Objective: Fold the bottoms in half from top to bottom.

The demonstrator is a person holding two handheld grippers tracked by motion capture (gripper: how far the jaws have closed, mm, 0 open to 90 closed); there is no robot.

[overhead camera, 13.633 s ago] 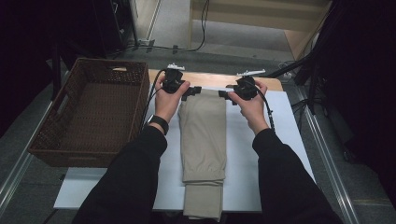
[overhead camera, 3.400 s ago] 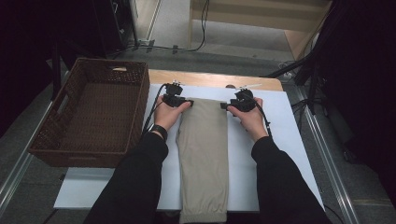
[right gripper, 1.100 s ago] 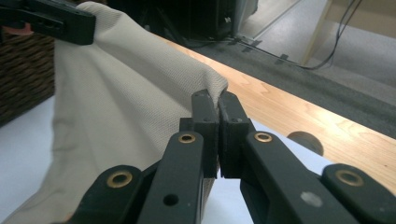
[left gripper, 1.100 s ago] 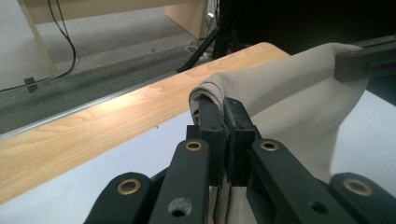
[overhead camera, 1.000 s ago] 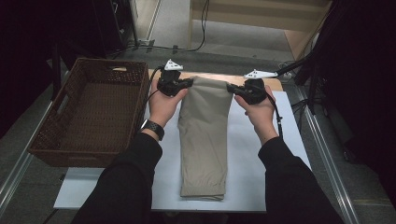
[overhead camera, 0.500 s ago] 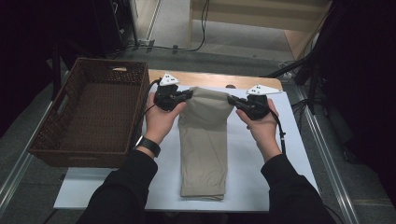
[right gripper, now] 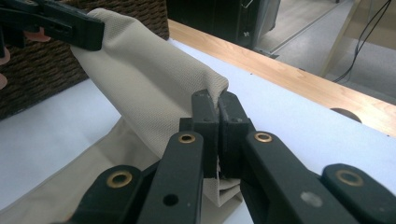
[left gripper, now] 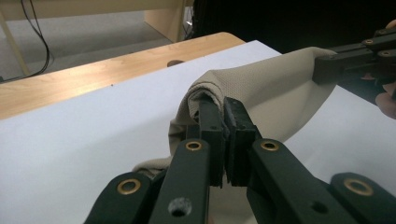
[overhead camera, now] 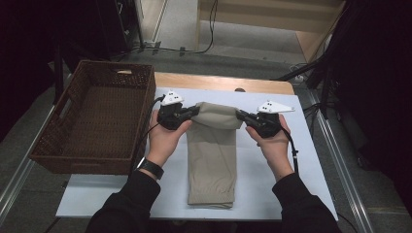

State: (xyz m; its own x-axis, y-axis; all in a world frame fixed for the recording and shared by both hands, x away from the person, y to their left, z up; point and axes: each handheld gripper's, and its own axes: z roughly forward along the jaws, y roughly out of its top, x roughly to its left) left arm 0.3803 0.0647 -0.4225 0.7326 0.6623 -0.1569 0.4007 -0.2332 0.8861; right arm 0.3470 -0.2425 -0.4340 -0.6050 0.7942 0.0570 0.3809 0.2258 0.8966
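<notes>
Trousers [overhead camera: 212, 145] lie beside wicker basket [overhead camera: 99, 116] on white sheet [overhead camera: 301, 179].

The person's sleeves [overhead camera: 127, 206] are cut off by the high view's bottom edge.

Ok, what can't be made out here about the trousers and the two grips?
- Trousers: the layers under the lifted far end are hidden by the fabric itself in the high view.
- Left gripper: how much cloth it pinches is hidden by its closed jaws.
- Right gripper: the same.
- Basket: its floor is too dim to read.
</notes>
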